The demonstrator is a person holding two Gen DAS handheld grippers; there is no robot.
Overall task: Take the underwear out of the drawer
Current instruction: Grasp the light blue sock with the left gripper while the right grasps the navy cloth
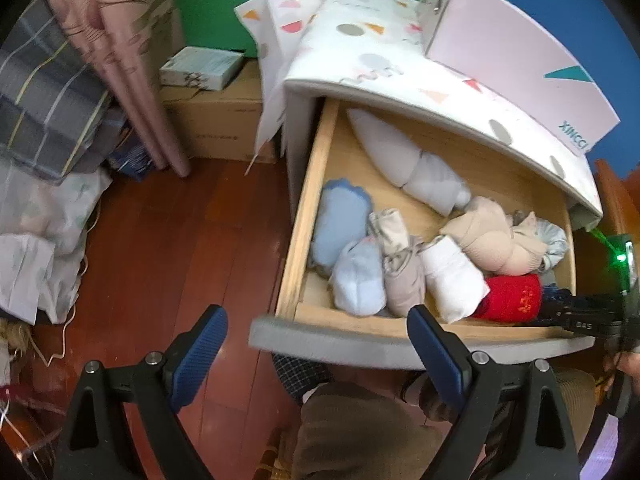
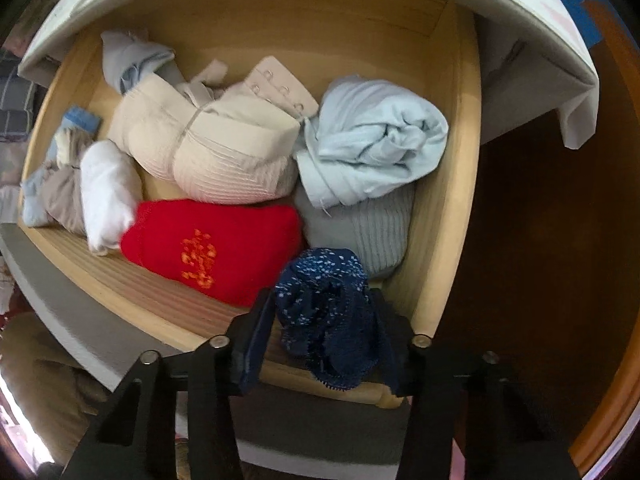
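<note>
The wooden drawer (image 1: 308, 208) stands pulled out and holds several rolled garments. Among them are a red roll (image 2: 212, 248), a beige bra (image 2: 208, 148), a white roll (image 1: 452, 280) and a light blue bundle (image 2: 372, 140). My right gripper (image 2: 320, 320) points down into the drawer's front right corner. It is shut on a crumpled dark blue speckled pair of underwear (image 2: 320, 280). In the left wrist view the right gripper (image 1: 560, 308) shows at the drawer's right edge, beside the red roll (image 1: 510, 298). My left gripper (image 1: 316, 320) hangs open and holds nothing, above the drawer's grey front.
A patterned cloth (image 1: 360, 60) covers the cabinet top, with a pink box (image 1: 512, 68) on it. Left of the cabinet are a cardboard box (image 1: 216, 124), a curtain (image 1: 120, 60) and bags on the wooden floor (image 1: 180, 240). A person's leg (image 1: 352, 432) is below the drawer front.
</note>
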